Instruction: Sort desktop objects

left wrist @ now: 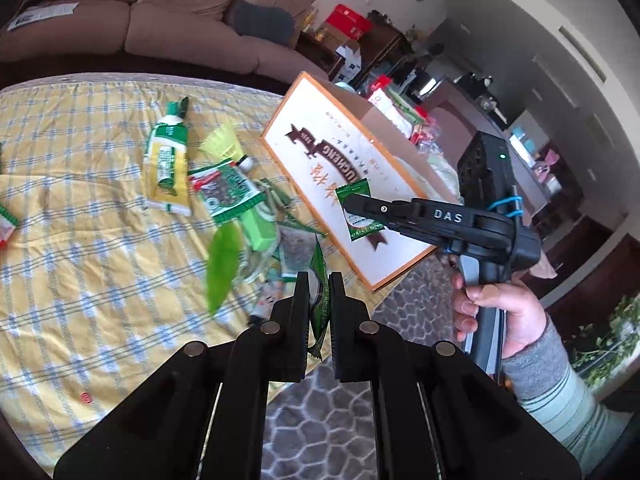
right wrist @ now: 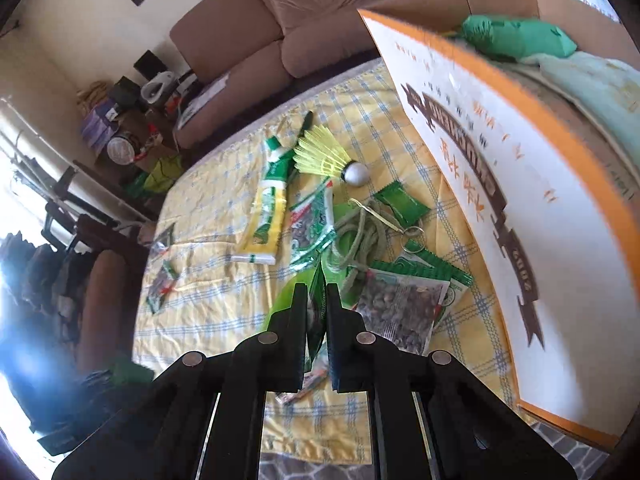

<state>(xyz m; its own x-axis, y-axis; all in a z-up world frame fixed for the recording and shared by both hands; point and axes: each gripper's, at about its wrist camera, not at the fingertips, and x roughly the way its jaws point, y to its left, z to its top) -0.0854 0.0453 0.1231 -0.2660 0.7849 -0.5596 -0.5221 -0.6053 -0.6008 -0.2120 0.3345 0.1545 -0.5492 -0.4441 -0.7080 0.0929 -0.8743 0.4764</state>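
My left gripper is shut on a dark green snack packet, held above the pile on the yellow checked cloth. My right gripper comes in from the right in a person's hand and is shut on a small green sachet, in front of the white and orange flap of the cardboard box. In the right wrist view the right gripper pinches that green sachet edge-on. Below lie a toothpaste tube, a yellow shuttlecock, a cord with key rings and nut packets.
The box stands at the table's right edge and holds a green bundle and a pale cloth. A brown sofa runs behind the table. A bright green blurred piece shows over the pile. A small red item lies near the front.
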